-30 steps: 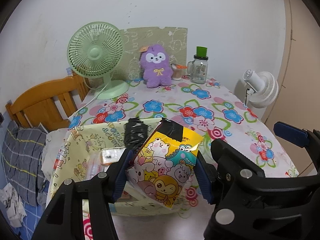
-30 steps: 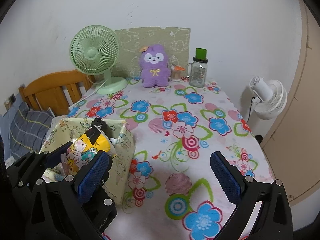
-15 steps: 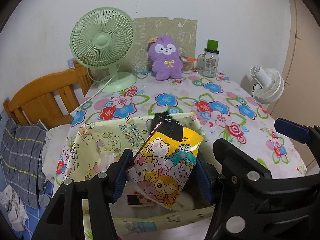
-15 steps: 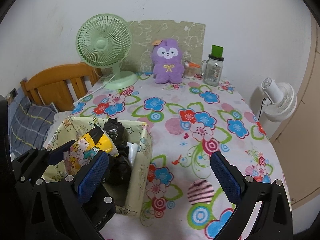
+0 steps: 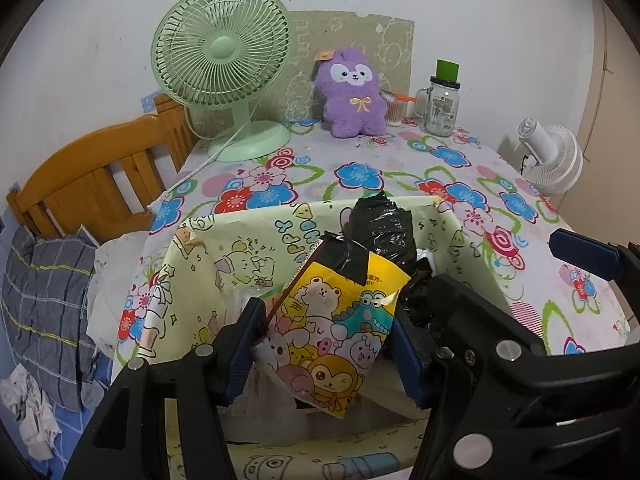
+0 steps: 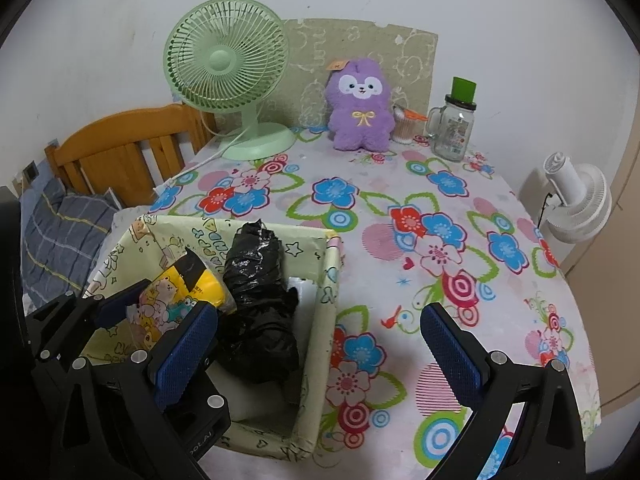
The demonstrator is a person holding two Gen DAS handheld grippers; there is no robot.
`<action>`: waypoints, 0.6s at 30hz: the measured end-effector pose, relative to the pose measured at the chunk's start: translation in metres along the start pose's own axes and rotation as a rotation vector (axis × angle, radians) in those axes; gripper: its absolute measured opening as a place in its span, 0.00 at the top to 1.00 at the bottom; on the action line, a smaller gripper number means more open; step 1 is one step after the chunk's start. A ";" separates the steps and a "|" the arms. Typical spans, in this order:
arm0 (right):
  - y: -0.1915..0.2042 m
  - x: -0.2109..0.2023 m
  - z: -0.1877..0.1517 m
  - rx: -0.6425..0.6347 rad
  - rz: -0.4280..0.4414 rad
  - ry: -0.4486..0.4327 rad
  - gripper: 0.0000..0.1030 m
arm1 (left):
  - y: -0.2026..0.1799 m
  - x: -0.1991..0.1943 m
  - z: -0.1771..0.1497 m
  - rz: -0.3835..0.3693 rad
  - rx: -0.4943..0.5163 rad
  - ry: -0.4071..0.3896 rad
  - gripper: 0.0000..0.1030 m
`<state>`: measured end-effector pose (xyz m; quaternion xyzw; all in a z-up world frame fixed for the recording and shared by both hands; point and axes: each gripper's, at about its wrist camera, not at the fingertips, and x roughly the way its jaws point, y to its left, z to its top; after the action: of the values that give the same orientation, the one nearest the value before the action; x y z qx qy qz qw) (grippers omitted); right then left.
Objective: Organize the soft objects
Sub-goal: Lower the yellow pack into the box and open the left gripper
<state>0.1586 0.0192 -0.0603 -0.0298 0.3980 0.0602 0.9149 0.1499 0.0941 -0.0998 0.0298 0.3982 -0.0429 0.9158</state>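
Observation:
My left gripper (image 5: pixel 324 344) is shut on a yellow cartoon-animal packet (image 5: pixel 340 320), holding it over the open pale-green cartoon box (image 5: pixel 248 240). From the right wrist view the same packet (image 6: pixel 180 292) hangs inside the box (image 6: pixel 328 320), just left of a crumpled black plastic bag (image 6: pixel 260 304) that lies in it. My right gripper (image 6: pixel 320 344) stands wide open and empty above the box's right wall. A purple plush toy (image 6: pixel 360 108) sits upright at the far edge of the floral table.
A green desk fan (image 6: pixel 228 72) stands at the back left, its cord trailing off the table. A glass jar with a green lid (image 6: pixel 454 128) and a cup of cotton swabs (image 6: pixel 402 128) stand beside the plush. A wooden bed frame (image 6: pixel 120 152) and a white fan (image 6: pixel 576 200) flank the table.
Both grippers have moved forward and down over the box. The packet, still gripped, now hangs lower inside it, and the black bag shows more fully.

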 end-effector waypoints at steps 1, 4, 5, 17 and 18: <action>0.002 0.002 0.000 -0.004 0.002 0.002 0.00 | 0.001 0.001 -0.001 -0.002 -0.001 0.001 0.39; 0.007 0.008 -0.001 -0.015 0.001 0.014 0.00 | 0.003 0.004 -0.005 0.000 -0.004 0.012 0.39; 0.008 0.010 -0.002 -0.020 0.004 0.022 0.00 | 0.005 0.005 -0.007 0.004 -0.008 0.016 0.39; 0.014 0.011 -0.007 -0.054 0.001 0.028 0.00 | 0.008 0.004 -0.013 -0.005 -0.054 0.042 0.17; 0.014 0.010 -0.007 -0.053 0.002 0.027 0.00 | 0.005 0.000 -0.013 0.007 -0.047 0.032 0.12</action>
<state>0.1582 0.0328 -0.0724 -0.0544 0.4085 0.0710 0.9084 0.1410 0.1007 -0.1091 0.0105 0.4136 -0.0301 0.9099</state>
